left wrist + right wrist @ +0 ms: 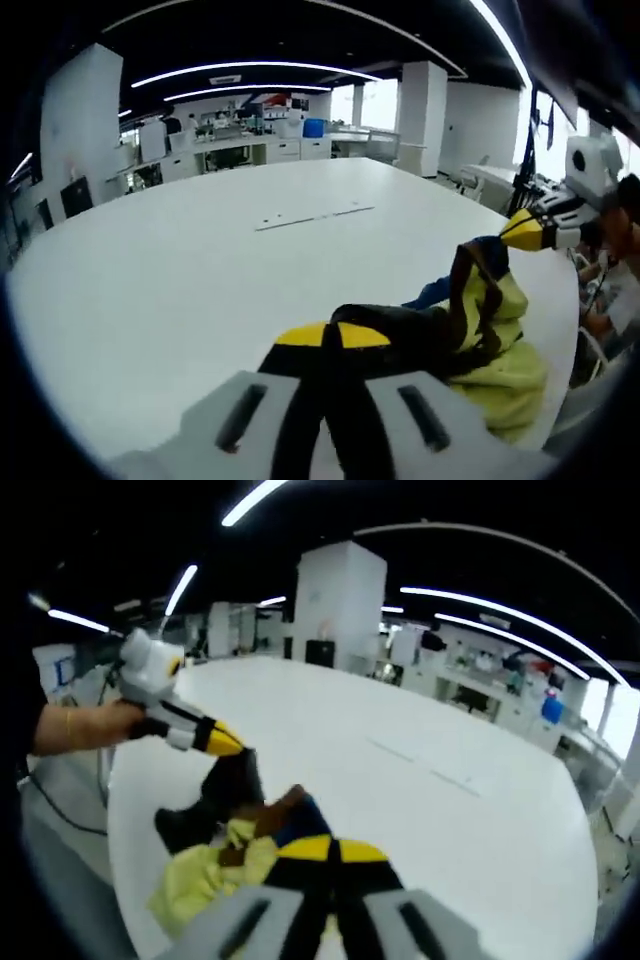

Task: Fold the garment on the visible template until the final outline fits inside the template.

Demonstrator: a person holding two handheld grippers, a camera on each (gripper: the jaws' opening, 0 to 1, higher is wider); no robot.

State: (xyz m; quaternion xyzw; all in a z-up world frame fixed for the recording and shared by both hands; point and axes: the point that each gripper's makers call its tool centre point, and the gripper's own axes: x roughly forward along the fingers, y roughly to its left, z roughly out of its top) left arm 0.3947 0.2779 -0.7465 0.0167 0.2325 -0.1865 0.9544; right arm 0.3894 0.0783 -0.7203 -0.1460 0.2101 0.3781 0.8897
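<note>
The garment [490,340], a bunched heap of yellow-green, black, brown and blue cloth, lies near the edge of the round white bench [200,260]. The left tongs [330,338] are clenched on a dark fold of it, and the right tongs [330,852] are likewise clenched on cloth at the heap's other side. Thin pale template lines [312,216] lie further in on the bench, well apart from the garment.

No legible text, labels, brands or numbers anywhere. Distant shelves and signs at the room's far wall too blurred to read.
</note>
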